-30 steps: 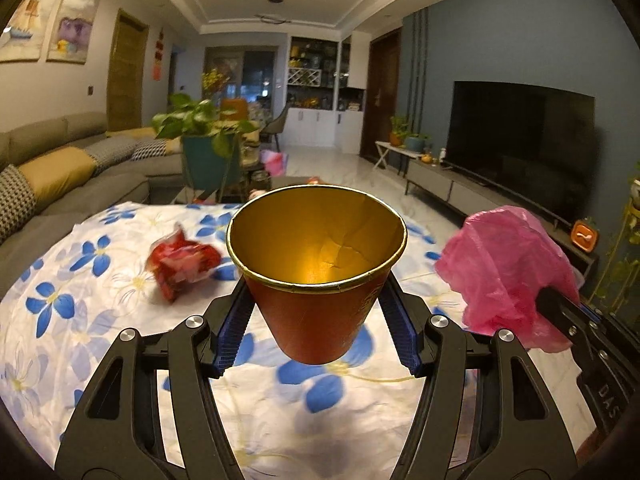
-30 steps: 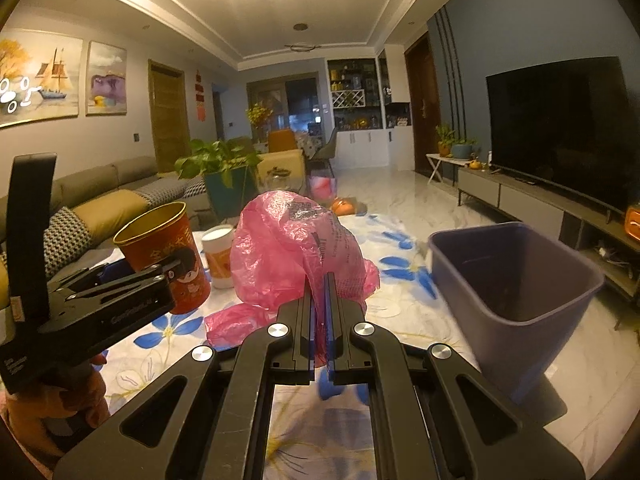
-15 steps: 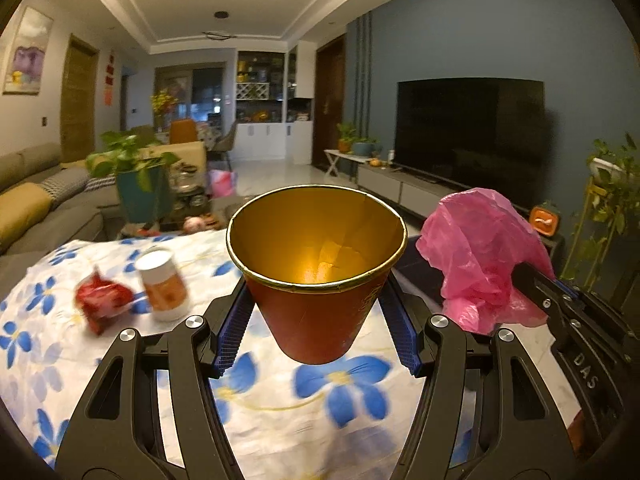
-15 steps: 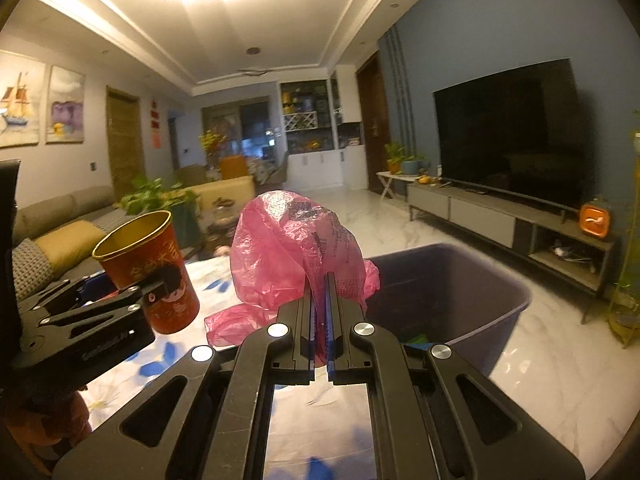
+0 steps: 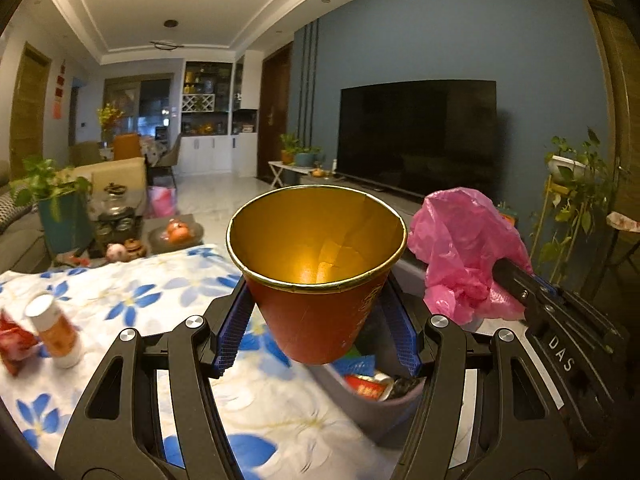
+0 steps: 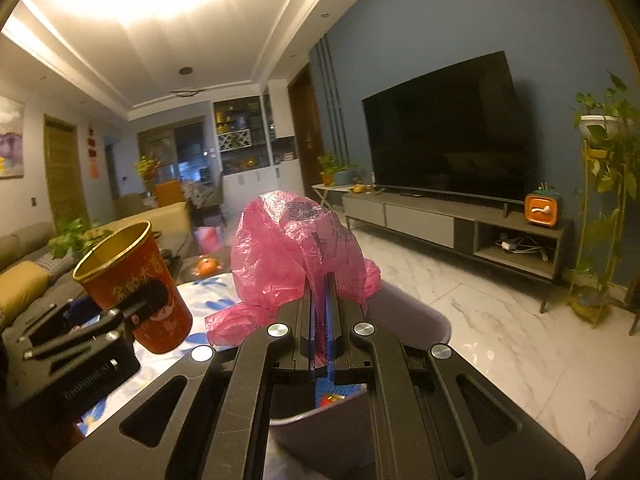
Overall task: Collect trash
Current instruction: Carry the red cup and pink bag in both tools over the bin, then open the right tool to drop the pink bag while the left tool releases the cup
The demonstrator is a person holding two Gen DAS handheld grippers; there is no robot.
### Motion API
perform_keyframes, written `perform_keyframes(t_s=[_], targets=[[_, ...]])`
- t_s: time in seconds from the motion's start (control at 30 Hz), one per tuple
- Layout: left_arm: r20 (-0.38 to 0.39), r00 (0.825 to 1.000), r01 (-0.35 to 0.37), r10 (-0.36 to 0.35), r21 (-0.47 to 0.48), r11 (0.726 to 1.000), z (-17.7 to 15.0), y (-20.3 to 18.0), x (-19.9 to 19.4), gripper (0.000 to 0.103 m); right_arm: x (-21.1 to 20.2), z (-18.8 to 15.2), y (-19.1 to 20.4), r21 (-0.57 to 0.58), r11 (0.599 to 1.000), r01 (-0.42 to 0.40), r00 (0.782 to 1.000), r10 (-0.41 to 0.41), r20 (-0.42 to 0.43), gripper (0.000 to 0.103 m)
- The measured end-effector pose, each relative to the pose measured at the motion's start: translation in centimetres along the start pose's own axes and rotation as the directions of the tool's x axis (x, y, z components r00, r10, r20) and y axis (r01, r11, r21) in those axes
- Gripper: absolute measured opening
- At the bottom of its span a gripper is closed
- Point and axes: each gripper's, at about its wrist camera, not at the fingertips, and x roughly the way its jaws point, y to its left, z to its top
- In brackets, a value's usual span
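Red paper cup (image 5: 320, 280) with a gold lining sits upright between the blue pads of the left gripper (image 5: 318, 320), which is closed on its sides. The cup hangs above the near edge of a grey trash bin (image 5: 380, 404), where the bin meets the floral tablecloth (image 5: 132, 300). Inside the bin lie a blue wrapper (image 5: 358, 364) and a red packet (image 5: 368, 388).

Just to the right, the right gripper (image 6: 319, 320) has its jaws pressed together on a crumpled pink plastic bag (image 6: 296, 252), and the bag bulges above the fingertips, over the bin (image 6: 416, 320). From the right wrist view the cup (image 6: 134, 284) and left gripper (image 6: 132, 316) appear at the left, close beside the bag but apart from it.

On the cloth at far left stand a small orange bottle with a white cap (image 5: 54, 328) and, touching it, a red crumpled wrapper (image 5: 16, 344). A dark television (image 5: 416, 136) fills the blue wall behind.
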Motion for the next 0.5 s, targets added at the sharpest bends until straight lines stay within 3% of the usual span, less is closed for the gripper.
perform_keyframes(t_s=[0.5], targets=[[-0.045,0.998,0.043,-0.044,-0.027,0.999,-2.5,-0.9,5.5,0.062,4.8,-1.7,-0.4,-0.002,1.000,0.016,1.000,-0.016,-0.022,0.005]])
